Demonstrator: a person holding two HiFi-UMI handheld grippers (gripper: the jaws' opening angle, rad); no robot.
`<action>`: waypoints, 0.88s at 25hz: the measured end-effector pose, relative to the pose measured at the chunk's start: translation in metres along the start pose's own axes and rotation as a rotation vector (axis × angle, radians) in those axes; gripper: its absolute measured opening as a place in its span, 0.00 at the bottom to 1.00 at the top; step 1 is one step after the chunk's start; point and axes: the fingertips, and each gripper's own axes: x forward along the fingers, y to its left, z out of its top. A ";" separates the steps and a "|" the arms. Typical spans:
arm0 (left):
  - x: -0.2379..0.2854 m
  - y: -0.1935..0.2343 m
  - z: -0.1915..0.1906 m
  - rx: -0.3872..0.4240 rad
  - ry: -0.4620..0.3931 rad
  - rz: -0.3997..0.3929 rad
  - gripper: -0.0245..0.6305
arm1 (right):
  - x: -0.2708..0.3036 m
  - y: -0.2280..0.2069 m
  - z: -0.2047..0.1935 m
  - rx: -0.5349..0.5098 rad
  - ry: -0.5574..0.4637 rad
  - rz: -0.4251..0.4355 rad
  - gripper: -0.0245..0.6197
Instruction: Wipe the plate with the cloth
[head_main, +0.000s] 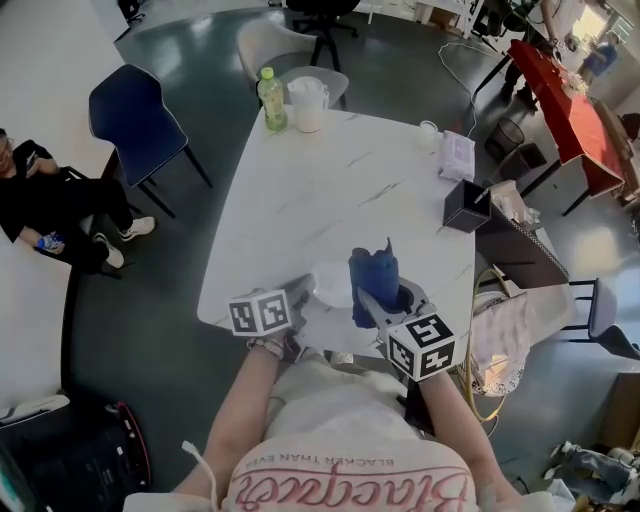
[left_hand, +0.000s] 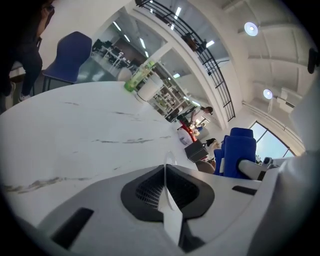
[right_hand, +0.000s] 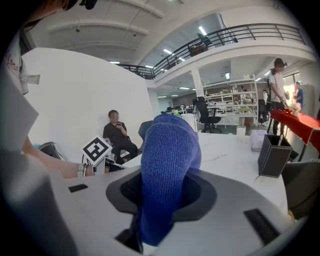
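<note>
A white plate (head_main: 330, 283) is lifted off the near edge of the white marble table (head_main: 330, 190), with my left gripper (head_main: 305, 292) shut on its rim. In the left gripper view the plate (left_hand: 171, 216) shows edge-on, clamped between the closed jaws of that gripper (left_hand: 169, 192). My right gripper (head_main: 385, 300) is shut on a blue cloth (head_main: 373, 272), which stands up bunched just right of the plate. The cloth (right_hand: 167, 170) fills the jaws of the right gripper (right_hand: 165, 205) in its own view. From the left gripper view the cloth (left_hand: 239, 152) is at the right.
At the table's far end stand a green bottle (head_main: 271, 99) and a white jug (head_main: 308, 104). A small cup (head_main: 428, 130), a tissue packet (head_main: 457, 155) and a black box (head_main: 466, 205) line the right side. A blue chair (head_main: 135, 115) and a seated person (head_main: 40, 200) are left.
</note>
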 end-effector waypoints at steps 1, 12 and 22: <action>-0.002 -0.006 0.002 0.011 -0.009 -0.013 0.06 | -0.002 0.001 0.002 0.004 -0.008 0.000 0.23; -0.050 -0.085 0.056 0.183 -0.256 -0.110 0.06 | -0.036 0.010 0.062 -0.095 -0.208 -0.030 0.23; -0.095 -0.113 0.069 0.293 -0.377 -0.097 0.06 | -0.035 0.071 0.105 -0.205 -0.304 0.062 0.23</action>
